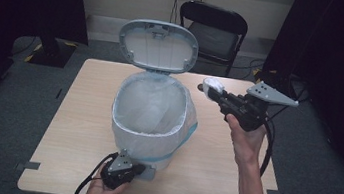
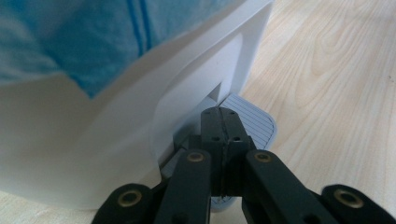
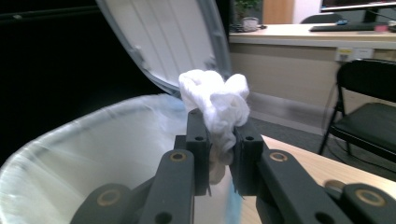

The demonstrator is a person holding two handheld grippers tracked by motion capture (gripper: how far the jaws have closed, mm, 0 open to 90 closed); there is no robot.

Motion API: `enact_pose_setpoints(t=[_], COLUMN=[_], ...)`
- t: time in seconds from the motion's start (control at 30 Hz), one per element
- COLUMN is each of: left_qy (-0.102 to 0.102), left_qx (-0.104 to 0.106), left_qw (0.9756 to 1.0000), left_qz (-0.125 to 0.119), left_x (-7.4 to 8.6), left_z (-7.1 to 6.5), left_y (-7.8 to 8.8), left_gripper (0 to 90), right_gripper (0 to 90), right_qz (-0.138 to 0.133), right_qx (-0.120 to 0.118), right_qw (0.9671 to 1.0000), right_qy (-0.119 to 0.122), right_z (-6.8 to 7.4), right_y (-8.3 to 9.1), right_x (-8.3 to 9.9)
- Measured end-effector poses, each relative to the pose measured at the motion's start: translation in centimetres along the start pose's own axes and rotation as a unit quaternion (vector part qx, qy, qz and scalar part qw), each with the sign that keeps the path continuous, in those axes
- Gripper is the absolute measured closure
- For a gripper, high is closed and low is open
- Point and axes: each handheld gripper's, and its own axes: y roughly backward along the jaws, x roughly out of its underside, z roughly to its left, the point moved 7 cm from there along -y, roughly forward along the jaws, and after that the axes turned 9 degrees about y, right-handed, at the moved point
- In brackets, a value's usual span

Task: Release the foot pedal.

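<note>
A white pedal bin (image 1: 148, 129) stands mid-table, lined with a clear bluish bag, its lid (image 1: 158, 45) raised upright. My right gripper (image 1: 207, 88) is in the air just right of the bin's rim, shut on a crumpled white tissue (image 1: 213, 85). In the right gripper view the tissue (image 3: 217, 105) bulges above the jaws, with the bin's rim (image 3: 70, 135) and lid (image 3: 168, 37) right behind it. My left gripper (image 1: 142, 170) sits low at the bin's front, jaws shut and pressing down on the grey foot pedal (image 2: 254, 121), beside the bin's white wall (image 2: 107, 140).
The wooden table (image 1: 82, 115) has free room left and right of the bin. A black folding chair (image 1: 214, 29) stands behind the table's far edge. Dark curtains hang on both sides. Cables trail from both grippers over the near edge.
</note>
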Motion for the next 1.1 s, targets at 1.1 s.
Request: enact_pose_setpoints(t=[1.1], left_qy=[-0.002], left_qx=[0.004], left_qw=[1.0000], left_qz=[0.001], left_x=[0.0], left_z=[0.0], left_y=[0.0], left_gripper=[90.0], right_gripper=[67.1], right_qz=[0.029], right_qx=[-0.137], right_qw=[0.9896], right_qy=[0.035], right_z=[7.0], right_y=[-6.2], right_x=[-3.2])
